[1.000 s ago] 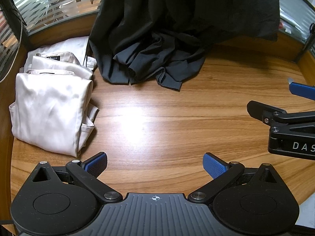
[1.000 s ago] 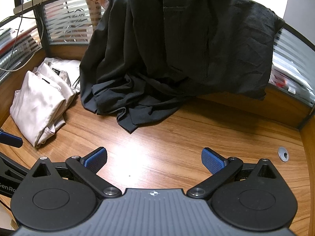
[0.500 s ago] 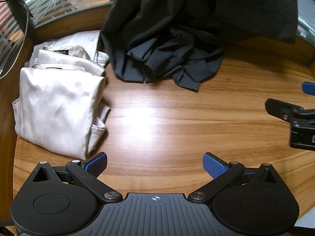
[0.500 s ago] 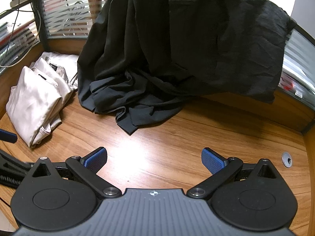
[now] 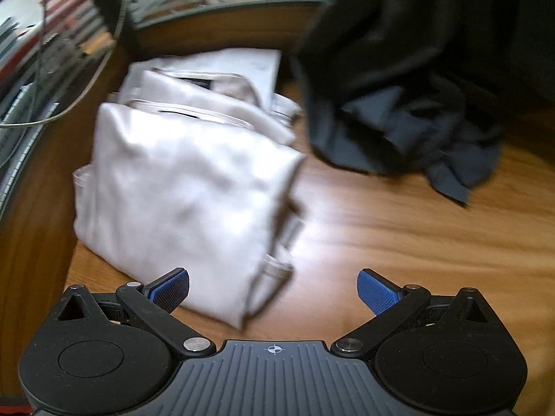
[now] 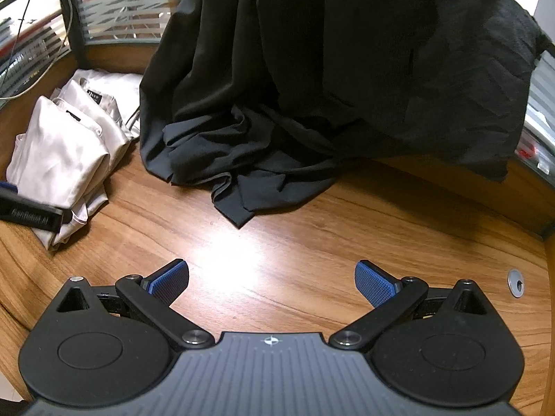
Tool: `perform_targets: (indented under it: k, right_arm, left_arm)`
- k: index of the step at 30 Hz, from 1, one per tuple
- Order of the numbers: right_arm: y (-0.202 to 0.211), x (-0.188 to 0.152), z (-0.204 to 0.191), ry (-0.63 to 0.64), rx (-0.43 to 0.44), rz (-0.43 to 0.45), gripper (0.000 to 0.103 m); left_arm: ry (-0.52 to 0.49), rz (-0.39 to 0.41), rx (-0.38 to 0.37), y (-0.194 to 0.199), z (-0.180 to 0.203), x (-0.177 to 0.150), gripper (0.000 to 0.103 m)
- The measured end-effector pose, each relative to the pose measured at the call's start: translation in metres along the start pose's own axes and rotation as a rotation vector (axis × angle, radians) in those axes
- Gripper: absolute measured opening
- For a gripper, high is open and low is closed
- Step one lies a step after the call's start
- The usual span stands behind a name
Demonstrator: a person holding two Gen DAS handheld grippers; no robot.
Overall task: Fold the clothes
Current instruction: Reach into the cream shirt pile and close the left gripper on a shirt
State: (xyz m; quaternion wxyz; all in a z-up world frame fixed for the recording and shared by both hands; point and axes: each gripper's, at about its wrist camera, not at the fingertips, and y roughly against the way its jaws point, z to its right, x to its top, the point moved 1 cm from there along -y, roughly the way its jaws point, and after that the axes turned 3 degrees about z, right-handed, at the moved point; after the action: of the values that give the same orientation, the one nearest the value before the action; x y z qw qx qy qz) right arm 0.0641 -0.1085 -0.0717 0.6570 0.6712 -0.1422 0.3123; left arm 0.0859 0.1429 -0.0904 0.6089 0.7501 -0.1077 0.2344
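Observation:
A stack of folded pale satin garments [image 5: 187, 180] lies on the wooden table at the left; the same stack [image 6: 66, 149] shows at the far left in the right wrist view. A heap of black clothes [image 6: 312, 86] hangs over the back partition and spills onto the table; it also fills the upper right as the black clothes [image 5: 409, 104] in the blurred left wrist view. My left gripper [image 5: 273, 289] is open, with the near corner of the pale stack between its fingers. My right gripper [image 6: 271, 280] is open over bare wood, short of the black hem.
The wooden table [image 6: 347, 242] has a raised rim and striped glass partitions [image 6: 118, 3] behind. A cable grommet [image 6: 516, 277] sits at the right. Cables [image 5: 69, 97] hang at the left. Part of the left gripper's body [image 6: 27, 211] shows at the left edge.
My left gripper has swung left and forward towards the pale stack, which now reaches between its fingers; the right gripper has left its view. The right gripper moved slightly closer to the black clothes.

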Motion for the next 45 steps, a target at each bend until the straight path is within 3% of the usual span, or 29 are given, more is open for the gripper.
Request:
perform_targets:
  k: [9, 11, 13, 16, 23, 29, 32, 34, 39, 41, 42, 43, 44, 45]
  right_arm:
    - [-0.016, 0.007, -0.010, 0.029, 0.023, -0.039, 0.102]
    - [-0.020, 0.010, -0.014, 0.043, 0.033, -0.043, 0.102]
    - [-0.023, 0.013, -0.019, 0.062, 0.044, -0.046, 0.102]
    - [-0.029, 0.019, -0.027, 0.096, 0.070, -0.048, 0.102]
    - [-0.049, 0.047, -0.066, 0.225, 0.169, -0.019, 0.102]
    - [-0.086, 0.072, -0.124, 0.341, 0.293, -0.016, 0.100]
    - [-0.108, 0.083, -0.155, 0.390, 0.361, -0.025, 0.090]
    - [-0.123, 0.090, -0.173, 0.397, 0.412, -0.050, 0.077]
    - [-0.149, 0.105, -0.220, 0.419, 0.520, -0.061, 0.074]
    - [-0.158, 0.109, -0.236, 0.421, 0.561, -0.063, 0.067]
    - [-0.162, 0.111, -0.243, 0.422, 0.575, -0.067, 0.048]
    - [-0.165, 0.111, -0.246, 0.421, 0.578, -0.078, 0.014]
    - [-0.168, 0.111, -0.249, 0.421, 0.581, -0.089, 0.008]
    - [-0.171, 0.111, -0.252, 0.420, 0.584, -0.100, 0.008]
  left_arm:
    - [-0.053, 0.035, 0.097, -0.050, -0.003, 0.011, 0.082]
    - [-0.050, 0.036, 0.095, -0.057, -0.004, 0.014, 0.067]
    - [-0.030, 0.040, 0.085, -0.059, -0.007, 0.015, 0.037]
    - [0.039, 0.061, 0.056, -0.051, -0.020, 0.012, 0.012]
    - [0.220, 0.086, 0.071, -0.016, -0.073, -0.016, 0.009]
    - [0.408, 0.010, 0.090, -0.005, -0.119, -0.051, 0.009]
    - [0.442, -0.032, 0.113, -0.007, -0.133, -0.070, 0.009]
    - [0.454, -0.053, 0.120, -0.010, -0.139, -0.079, 0.009]
    - [0.470, -0.083, 0.131, -0.012, -0.146, -0.090, 0.010]
    - [0.472, -0.086, 0.133, -0.012, -0.148, -0.093, 0.010]
    - [0.472, -0.085, 0.134, -0.011, -0.149, -0.094, 0.009]
    - [0.474, -0.083, 0.134, -0.009, -0.149, -0.094, 0.010]
    - [0.477, -0.081, 0.134, -0.008, -0.150, -0.095, 0.009]
    - [0.477, -0.080, 0.138, -0.006, -0.150, -0.095, 0.009]
